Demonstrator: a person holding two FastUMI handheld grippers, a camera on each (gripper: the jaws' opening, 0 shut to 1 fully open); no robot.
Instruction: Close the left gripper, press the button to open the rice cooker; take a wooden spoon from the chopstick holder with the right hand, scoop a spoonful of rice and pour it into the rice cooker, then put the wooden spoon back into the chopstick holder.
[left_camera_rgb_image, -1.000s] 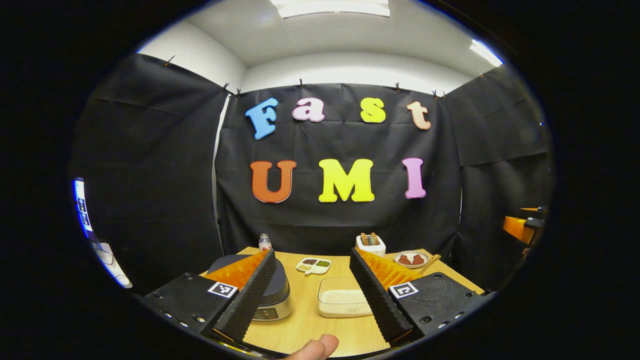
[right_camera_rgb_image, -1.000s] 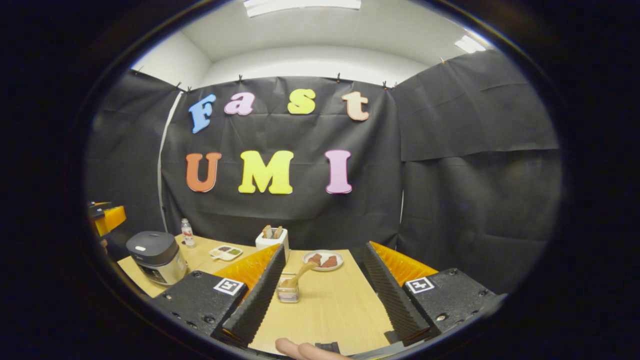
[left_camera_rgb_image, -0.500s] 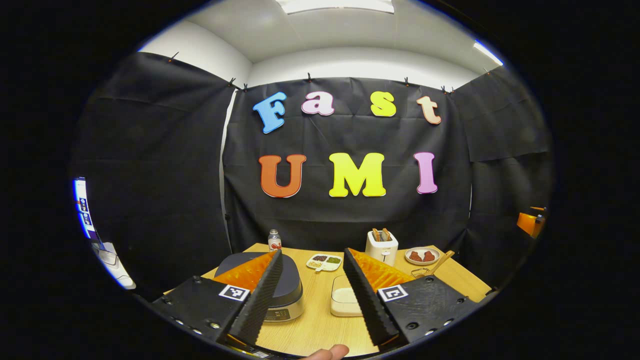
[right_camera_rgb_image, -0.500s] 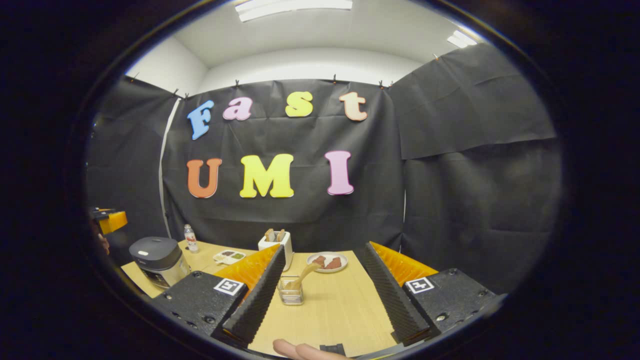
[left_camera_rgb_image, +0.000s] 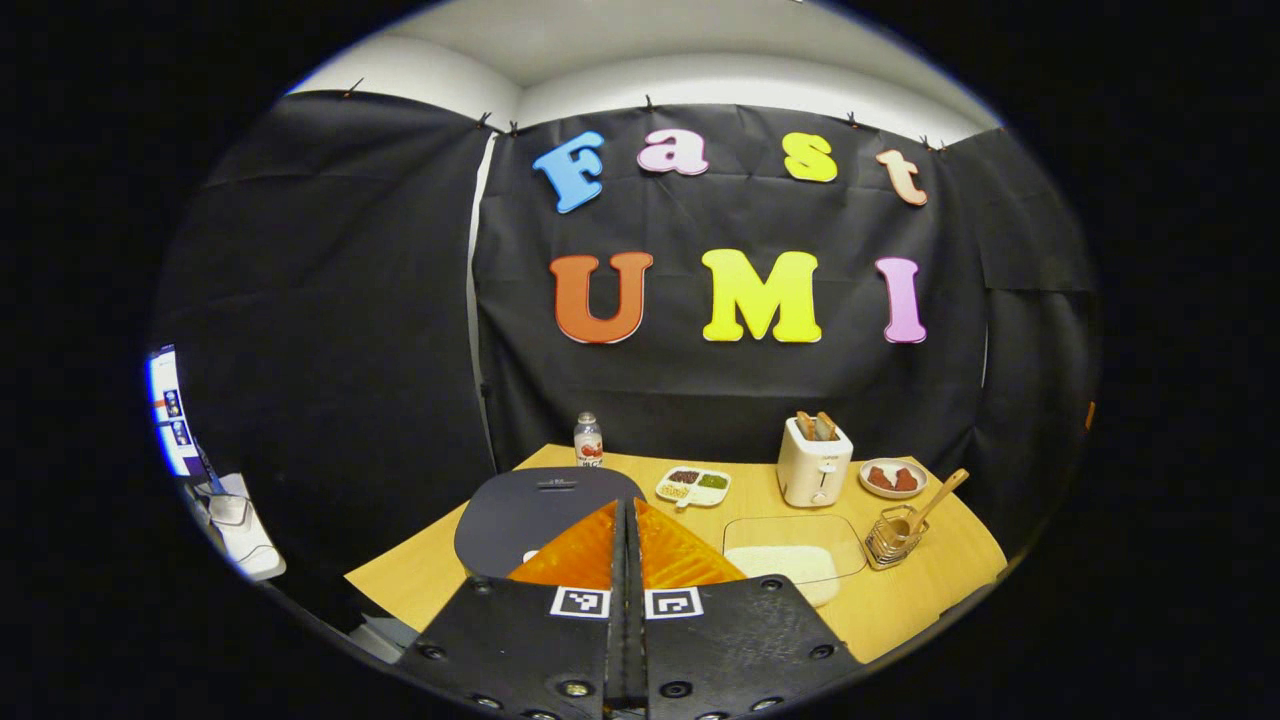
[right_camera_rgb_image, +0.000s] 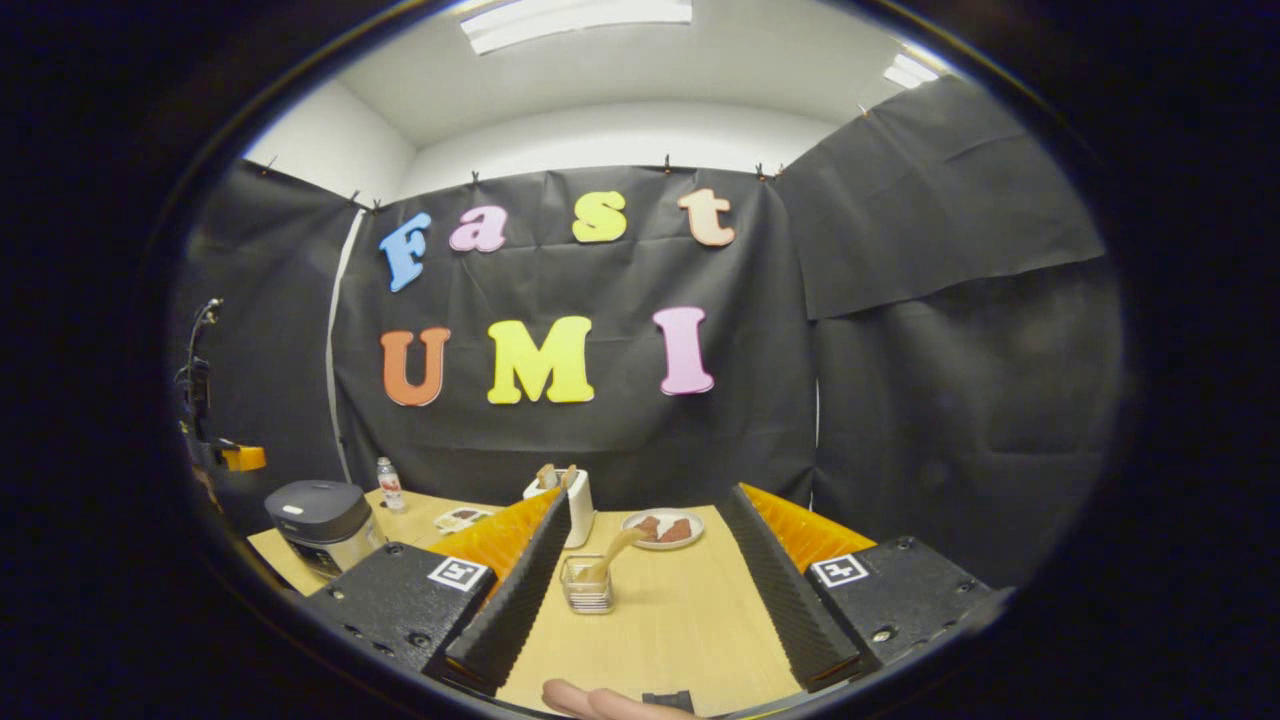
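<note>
The rice cooker (left_camera_rgb_image: 535, 505) has a dark grey lid, which is down, and sits at the table's left. My left gripper (left_camera_rgb_image: 625, 505) is shut with nothing between its fingers, hovering above the cooker's near right side. A clear box of rice (left_camera_rgb_image: 795, 560) lies to the right of it. The wire chopstick holder (left_camera_rgb_image: 885, 540) holds a wooden spoon (left_camera_rgb_image: 938, 497) leaning right. In the right gripper view, my right gripper (right_camera_rgb_image: 647, 495) is open, with the chopstick holder (right_camera_rgb_image: 587, 585) and the spoon (right_camera_rgb_image: 615, 548) ahead, close to its left finger. The rice cooker (right_camera_rgb_image: 322, 518) stands far left.
A white toaster (left_camera_rgb_image: 812, 462), a plate of reddish food (left_camera_rgb_image: 893, 478), a divided sauce dish (left_camera_rgb_image: 692, 486) and a small bottle (left_camera_rgb_image: 588, 442) line the table's back. A thumb (right_camera_rgb_image: 585, 698) shows at the bottom of the right gripper view. Black cloth walls surround the table (right_camera_rgb_image: 680, 620).
My left gripper went from wide open to fully shut and rose, looking down onto the cooker lid. The right gripper barely moved and stays open.
</note>
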